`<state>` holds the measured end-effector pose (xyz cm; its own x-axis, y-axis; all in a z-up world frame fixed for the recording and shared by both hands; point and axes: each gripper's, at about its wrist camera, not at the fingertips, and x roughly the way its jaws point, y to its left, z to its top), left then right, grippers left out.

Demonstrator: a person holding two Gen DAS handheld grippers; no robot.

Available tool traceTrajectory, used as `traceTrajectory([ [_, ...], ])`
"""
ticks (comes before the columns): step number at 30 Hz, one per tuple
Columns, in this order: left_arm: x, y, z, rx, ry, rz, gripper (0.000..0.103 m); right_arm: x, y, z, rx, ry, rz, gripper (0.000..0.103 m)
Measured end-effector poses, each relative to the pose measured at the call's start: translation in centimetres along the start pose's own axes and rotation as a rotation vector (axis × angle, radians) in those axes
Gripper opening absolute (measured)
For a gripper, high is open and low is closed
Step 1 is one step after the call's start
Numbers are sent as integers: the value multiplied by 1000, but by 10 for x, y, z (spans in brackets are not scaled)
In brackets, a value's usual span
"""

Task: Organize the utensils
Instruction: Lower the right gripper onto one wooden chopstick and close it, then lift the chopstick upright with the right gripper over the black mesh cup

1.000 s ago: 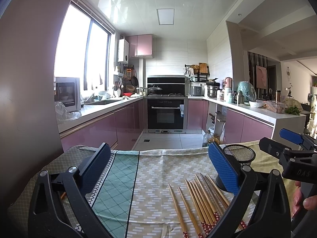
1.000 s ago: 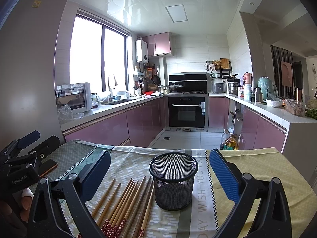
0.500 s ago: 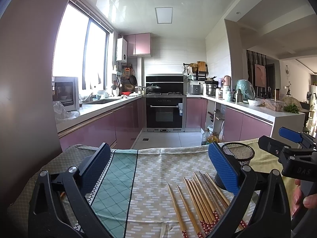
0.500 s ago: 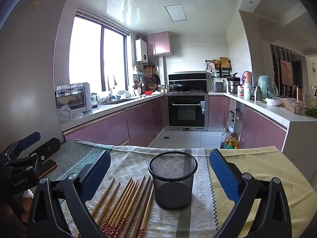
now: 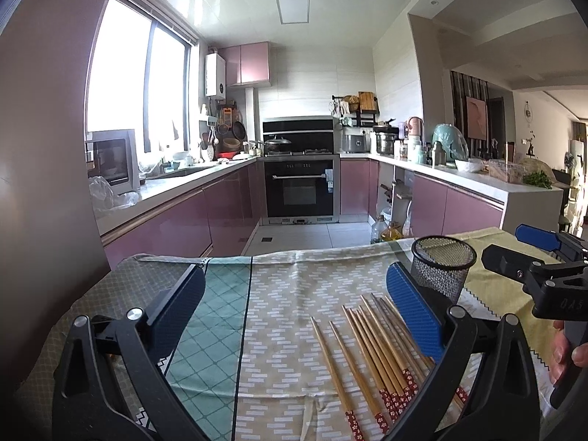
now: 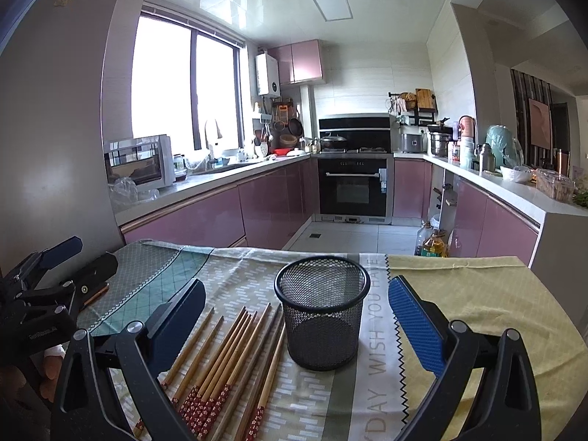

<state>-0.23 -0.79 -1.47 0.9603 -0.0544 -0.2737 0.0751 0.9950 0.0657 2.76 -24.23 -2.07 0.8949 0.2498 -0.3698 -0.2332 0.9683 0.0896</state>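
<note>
Several wooden chopsticks (image 5: 371,345) with red flowered ends lie fanned on the patterned tablecloth; the right wrist view shows the chopsticks (image 6: 228,360) just left of a black mesh cup (image 6: 322,312). The mesh cup (image 5: 443,268) stands upright and looks empty. My left gripper (image 5: 294,312) is open above the cloth, its right finger over the chopsticks. My right gripper (image 6: 296,316) is open too, with the cup between its fingers but farther ahead. Each gripper shows in the other's view: the right gripper (image 5: 533,257) at the right edge, the left gripper (image 6: 70,261) at the left edge.
The table's far edge (image 6: 330,251) drops to a tiled kitchen floor with oil bottles (image 6: 431,244). A dark phone-like object (image 6: 93,294) lies on the cloth at the left. Pink cabinets and an oven (image 6: 352,187) stand beyond. A hand (image 5: 566,349) holds the right gripper.
The left wrist view has tipped slightly down and forward, so the chopsticks and cup sit a little higher in frame. The right gripper has barely moved. Both stay open.
</note>
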Motion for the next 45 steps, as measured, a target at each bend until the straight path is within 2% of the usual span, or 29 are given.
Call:
traceTrajectory([
  [1, 4, -1, -2, 13, 28, -6, 97, 3, -1, -2, -1, 24, 5, 96],
  [3, 14, -1, -7, 26, 87, -26, 94, 12, -1, -8, -9, 86, 22, 83],
  [5, 26, 0, -13, 35, 163, -55, 89, 27, 0, -17, 0, 169, 59, 76],
  [6, 32, 1, -17, 40, 198, -61, 85, 33, 1, -22, -4, 208, 70, 67],
  [9, 51, 1, -29, 53, 304, -90, 74, 55, 6, -38, -12, 338, 100, 57],
  [12, 66, -1, -43, 70, 386, -108, 64, 66, 13, -44, -17, 397, 118, 42],
  [14, 73, -2, -51, 66, 424, -132, 62, 73, 16, -46, -21, 425, 115, 41],
  [17, 82, -4, -58, 66, 469, -152, 53, 81, 19, -46, -21, 451, 110, 35],
  [20, 88, -8, -63, 79, 499, -166, 49, 86, 17, -47, -14, 476, 106, 27],
  [28, 109, -13, -70, 74, 594, -217, 41, 97, 18, -47, -33, 506, 102, 27],
  [31, 115, -17, -70, 81, 598, -222, 38, 102, 19, -46, -22, 506, 101, 26],
  [34, 122, -18, -68, 72, 603, -228, 31, 103, 14, -45, 19, 513, 126, 8],
  [37, 124, -17, -66, 51, 606, -225, 16, 104, 12, -45, 43, 512, 135, 7],
  [38, 125, -17, -66, 44, 606, -222, 14, 104, 11, -45, 56, 513, 142, 6],
  [45, 115, -7, -62, -19, 601, -208, 8, 90, 3, -39, 88, 475, 178, 6],
])
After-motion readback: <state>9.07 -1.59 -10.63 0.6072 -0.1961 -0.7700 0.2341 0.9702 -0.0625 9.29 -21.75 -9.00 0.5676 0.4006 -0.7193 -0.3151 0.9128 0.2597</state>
